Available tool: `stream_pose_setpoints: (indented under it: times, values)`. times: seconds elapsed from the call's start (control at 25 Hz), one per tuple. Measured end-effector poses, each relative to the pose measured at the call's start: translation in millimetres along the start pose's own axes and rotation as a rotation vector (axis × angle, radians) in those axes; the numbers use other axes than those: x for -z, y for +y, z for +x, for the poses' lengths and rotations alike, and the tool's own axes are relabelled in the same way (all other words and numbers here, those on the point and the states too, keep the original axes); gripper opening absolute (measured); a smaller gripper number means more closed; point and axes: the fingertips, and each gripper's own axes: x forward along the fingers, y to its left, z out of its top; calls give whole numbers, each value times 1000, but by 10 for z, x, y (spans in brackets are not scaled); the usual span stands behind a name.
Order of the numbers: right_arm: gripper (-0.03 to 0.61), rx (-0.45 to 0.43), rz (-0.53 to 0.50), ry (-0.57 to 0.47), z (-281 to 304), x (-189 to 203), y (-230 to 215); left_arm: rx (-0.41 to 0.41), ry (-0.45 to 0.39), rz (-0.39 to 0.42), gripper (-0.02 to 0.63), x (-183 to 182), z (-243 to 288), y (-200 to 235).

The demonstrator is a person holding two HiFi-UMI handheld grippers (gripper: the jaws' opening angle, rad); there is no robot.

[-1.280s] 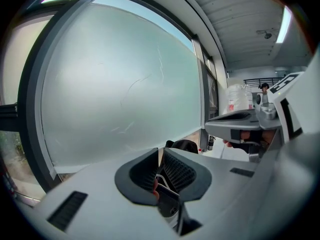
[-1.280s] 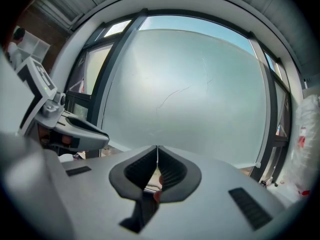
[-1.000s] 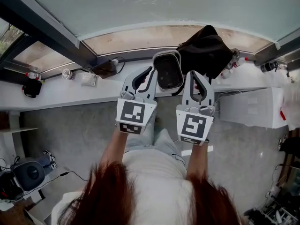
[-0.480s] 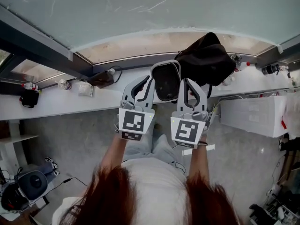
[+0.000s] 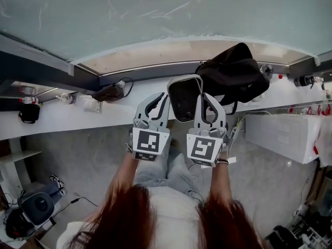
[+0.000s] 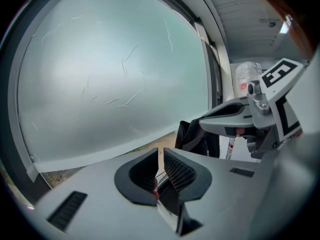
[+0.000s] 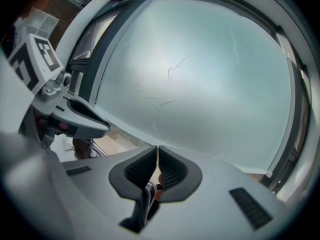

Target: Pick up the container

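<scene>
A black container with a pale rim (image 5: 184, 98) hangs in the air in front of the person, above the white ledge (image 5: 67, 117). My left gripper (image 5: 167, 99) is shut on its left rim and my right gripper (image 5: 201, 101) on its right rim. In the left gripper view the jaws (image 6: 161, 156) meet on a thin edge of the container (image 6: 169, 204). The right gripper view shows the same: jaws (image 7: 158, 156) closed on the rim (image 7: 146, 204). Most of the container is hidden in both gripper views.
A black bag (image 5: 234, 74) lies on the ledge just right of the container. A white box (image 5: 282, 134) stands lower right, small items (image 5: 92, 104) on the ledge's left. A frosted window (image 5: 155, 14) fills the back. A dark round device (image 5: 33, 207) sits on the floor.
Both grippers keep their hold on the container. The right gripper has drawn a little closer to the left one, and the pair sits lower in the head view.
</scene>
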Motion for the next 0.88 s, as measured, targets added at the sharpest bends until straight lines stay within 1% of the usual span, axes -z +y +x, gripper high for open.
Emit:
stream_pose_setpoints:
  times: [0.08,0.2,0.36,0.52,0.88]
  values:
    - [26,-7,-8,16,95,80,20,1,15,9,22,70,101,29]
    - [26,-23,-24,36,237,187,43,7,37,-3,21,126,245,58]
    - [26,-33,-53,63,430,320,73,18,78,13,22,372,418,83]
    - [26,-46,-66,97,601,457,103,33,111,29,23,537,562,106]
    - [28,-86,-132,165,932,780,210,47,159,16,26,825,846,177]
